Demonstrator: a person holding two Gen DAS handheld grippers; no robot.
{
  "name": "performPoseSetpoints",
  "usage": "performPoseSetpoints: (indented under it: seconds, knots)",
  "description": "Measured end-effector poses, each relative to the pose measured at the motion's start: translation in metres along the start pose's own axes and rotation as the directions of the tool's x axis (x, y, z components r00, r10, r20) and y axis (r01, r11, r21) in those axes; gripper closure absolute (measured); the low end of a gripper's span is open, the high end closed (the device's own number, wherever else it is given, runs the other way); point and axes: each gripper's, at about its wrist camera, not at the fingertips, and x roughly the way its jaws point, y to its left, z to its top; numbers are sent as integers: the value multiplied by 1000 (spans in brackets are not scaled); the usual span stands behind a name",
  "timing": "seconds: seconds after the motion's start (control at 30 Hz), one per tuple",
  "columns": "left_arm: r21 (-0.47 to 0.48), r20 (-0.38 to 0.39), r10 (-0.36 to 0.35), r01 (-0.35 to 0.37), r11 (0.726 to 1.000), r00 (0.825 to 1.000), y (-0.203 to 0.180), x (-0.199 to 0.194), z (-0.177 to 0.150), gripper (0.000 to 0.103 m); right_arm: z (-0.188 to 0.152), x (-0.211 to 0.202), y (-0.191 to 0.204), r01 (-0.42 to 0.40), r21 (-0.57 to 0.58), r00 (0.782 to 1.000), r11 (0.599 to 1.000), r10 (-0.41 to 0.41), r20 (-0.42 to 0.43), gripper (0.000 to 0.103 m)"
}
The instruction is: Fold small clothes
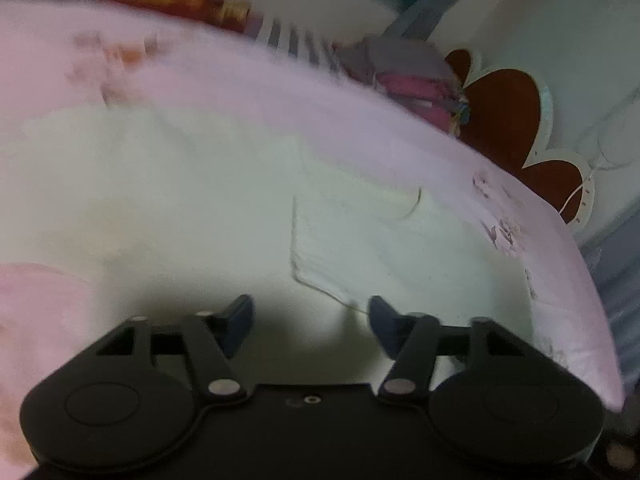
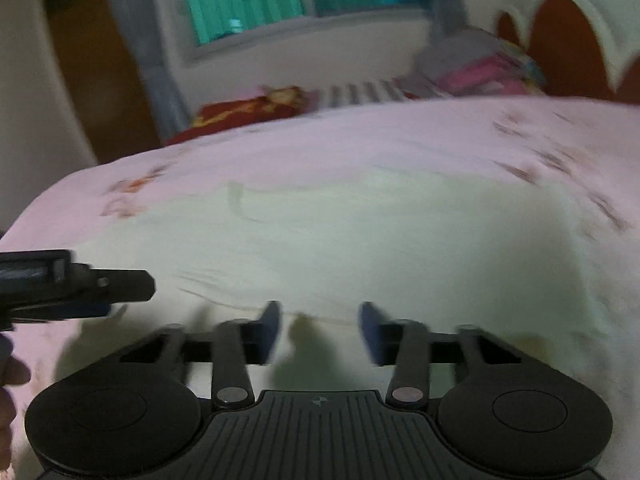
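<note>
Pale cream garment (image 1: 192, 200) lies spread flat on a pink bedsheet (image 1: 360, 92) printed with faint floral motifs; fabric looks thin and soft, near white with a slight yellow-green cast; both views blurred, so weave and exact type of garment cannot be told. Left wrist view: a folded or layered panel with a straight vertical edge sits right of centre, fine parallel creases running across it; a curved seam line shows above that panel; the rest of the cloth is smooth and featureless. Right wrist view: same garment (image 2: 360, 240) fills the middle of the bed, long shallow wrinkles near the lower left, its far edge meeting the pink sheet (image 2: 360, 140).

Left gripper (image 1: 310, 316): blue pads spread apart, cloth lying below the gap, nothing pinched; its right pad close to the lower corner of the creased panel, contact cannot be told. Right gripper (image 2: 320, 324): pads apart with a moderate gap, hovering over the near part of the garment, nothing between them; shadows of the fingers fall on the cloth. The left gripper also enters the right wrist view from the left edge (image 2: 120, 288), over the garment's left border.

Background: stack of folded clothes (image 1: 416, 76) at the head of the bed; red-brown headboard (image 1: 504, 112).
</note>
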Motion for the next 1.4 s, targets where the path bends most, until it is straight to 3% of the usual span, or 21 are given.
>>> performPoseSetpoints:
  seconds: [0.1, 0.13, 0.17, 0.2, 0.23, 0.37, 0.53, 0.87, 1.13, 1.23, 1.33, 1.4]
  knots:
    - [-3, 33, -9, 9, 1000, 999, -8, 13, 6, 49, -6, -20, -38, 31, 77, 999, 997, -29, -21, 74]
    - [3, 32, -21, 21, 1000, 999, -11, 18, 8, 63, -8, -24, -49, 35, 97, 999, 995, -32, -26, 74]
    - [10, 29, -33, 33, 999, 999, -13, 23, 9, 85, -10, -27, -58, 35, 122, 999, 992, -32, -29, 74]
    - [21, 20, -46, 45, 999, 999, -16, 29, 11, 97, -11, -31, -67, 37, 142, 999, 989, -33, -28, 74]
    - [34, 13, -52, 51, 998, 999, -18, 32, 12, 100, -12, -36, -74, 40, 158, 999, 987, -37, -24, 74]
    - [85, 100, -63, 55, 995, 993, -23, 11, 19, 100, -8, -40, -88, 60, 208, 998, 976, -59, -12, 74]
    - [76, 151, -1, -11, 997, 989, 13, -18, 29, 100, -5, -38, -95, 94, 230, 995, 969, -96, -5, 74]
    - [88, 163, 33, -48, 995, 986, 30, -28, 24, 100, -8, -44, -101, 143, 208, 990, 968, -142, -19, 74]
    - [76, 164, 35, -49, 996, 986, 37, -25, 27, 100, -6, -53, -106, 128, 209, 992, 970, -130, -4, 74]
    - [86, 175, 35, -50, 995, 984, 37, -28, 26, 100, -4, -44, -96, 178, 102, 984, 979, -177, -21, 74]
    - [80, 195, 64, -80, 994, 979, 42, -31, 27, 100, -2, -43, -104, 204, 144, 979, 968, -206, -4, 74]
    - [74, 154, 71, -83, 994, 985, 47, -22, 26, 100, -1, -44, -108, 240, 151, 970, 959, -242, -4, 74]
